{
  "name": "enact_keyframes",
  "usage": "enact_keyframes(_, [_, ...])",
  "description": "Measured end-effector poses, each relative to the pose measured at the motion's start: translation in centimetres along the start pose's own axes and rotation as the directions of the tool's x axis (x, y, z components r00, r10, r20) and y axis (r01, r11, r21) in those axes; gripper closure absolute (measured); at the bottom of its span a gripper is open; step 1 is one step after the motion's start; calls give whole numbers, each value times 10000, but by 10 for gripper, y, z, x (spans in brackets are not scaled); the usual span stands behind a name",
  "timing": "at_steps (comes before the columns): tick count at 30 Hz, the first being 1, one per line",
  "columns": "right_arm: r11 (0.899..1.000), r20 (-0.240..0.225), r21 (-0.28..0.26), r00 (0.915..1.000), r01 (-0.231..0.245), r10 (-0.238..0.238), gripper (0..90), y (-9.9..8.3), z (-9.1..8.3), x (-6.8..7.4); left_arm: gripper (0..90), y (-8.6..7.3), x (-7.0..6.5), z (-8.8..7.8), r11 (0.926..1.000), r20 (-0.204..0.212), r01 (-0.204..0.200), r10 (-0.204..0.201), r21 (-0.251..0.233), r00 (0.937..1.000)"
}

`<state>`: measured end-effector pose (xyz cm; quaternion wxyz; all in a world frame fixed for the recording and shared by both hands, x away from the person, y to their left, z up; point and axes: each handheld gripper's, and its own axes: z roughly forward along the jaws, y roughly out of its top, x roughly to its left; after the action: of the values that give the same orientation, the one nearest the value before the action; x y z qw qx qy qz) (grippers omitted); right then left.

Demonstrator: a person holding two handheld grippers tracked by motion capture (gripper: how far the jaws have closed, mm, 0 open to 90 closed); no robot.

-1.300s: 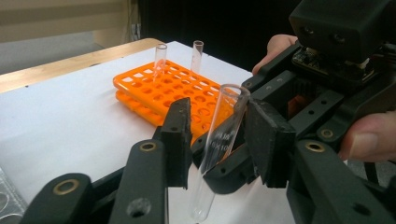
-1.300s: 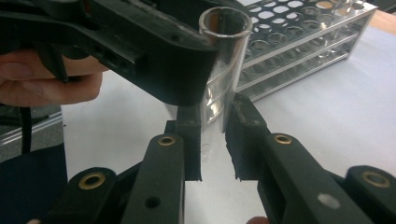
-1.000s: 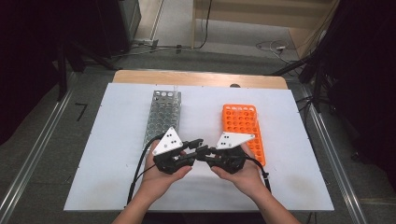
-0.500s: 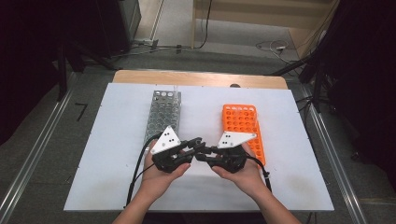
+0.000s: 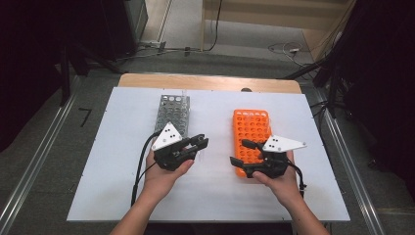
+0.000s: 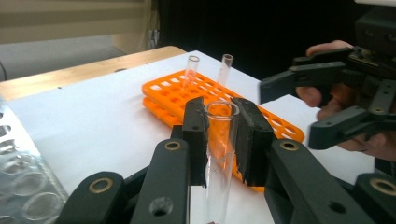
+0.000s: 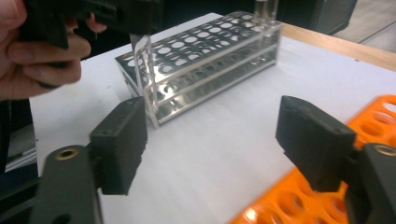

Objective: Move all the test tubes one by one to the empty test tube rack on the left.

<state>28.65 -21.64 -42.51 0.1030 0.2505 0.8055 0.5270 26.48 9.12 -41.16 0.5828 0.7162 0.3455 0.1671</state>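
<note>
The left gripper [image 6: 219, 135] is clamped on an upright glass test tube [image 6: 219, 154], with the steel rack [image 5: 172, 113] just beyond it. The right gripper [image 7: 210, 140], jaws just opened and empty, hovers over the orange rack [image 5: 252, 132] on the tabletop [image 5: 215, 196].

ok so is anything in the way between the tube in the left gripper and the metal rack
Nothing visible is. The left gripper is shut on the glass tube, and the metal rack stands just beyond it on the white table, with bare surface between. The right gripper is open, off by the orange rack.
</note>
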Motion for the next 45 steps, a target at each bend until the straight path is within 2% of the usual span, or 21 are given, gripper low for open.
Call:
enact_keyframes(6, [9995, 418, -287, 9990, -134, 145, 113, -10, -20, -14, 758, 11, 14, -2, 9999, -379, 30, -35, -124, 9993])
enact_keyframes(13, [9993, 690, -233, 9972, -287, 303, 4, -27, -38, -24, 758, 24, 33, -4, 9993, -902, 66, -98, -357, 9959])
enact_keyframes(19, [9986, 937, -185, 9942, -505, 520, 0, -44, -53, -32, 758, 32, 46, -1, 9989, -1147, 89, -141, -455, 9933])
enact_keyframes(26, [9978, 854, -424, 9949, -500, 535, 0, -54, -71, -34, 758, 42, 60, 1, 9981, -1388, 160, -241, -593, 9900])
enact_keyframes(31, [9976, 1085, -334, 9921, -601, 634, 0, -60, -79, -34, 758, 47, 72, 6, 9985, -1788, 115, -211, -543, 9837])
enact_keyframes(36, [9969, 1036, -185, 9915, -769, 784, 0, -68, -79, -37, 758, 51, 86, 11, 9971, -2001, 361, -488, -668, 9785])
enact_keyframes(45, [9956, 1092, -281, 9897, -898, 924, 0, -71, -78, -41, 758, 57, 104, 26, 9962, -2643, 302, -509, -819, 9631])
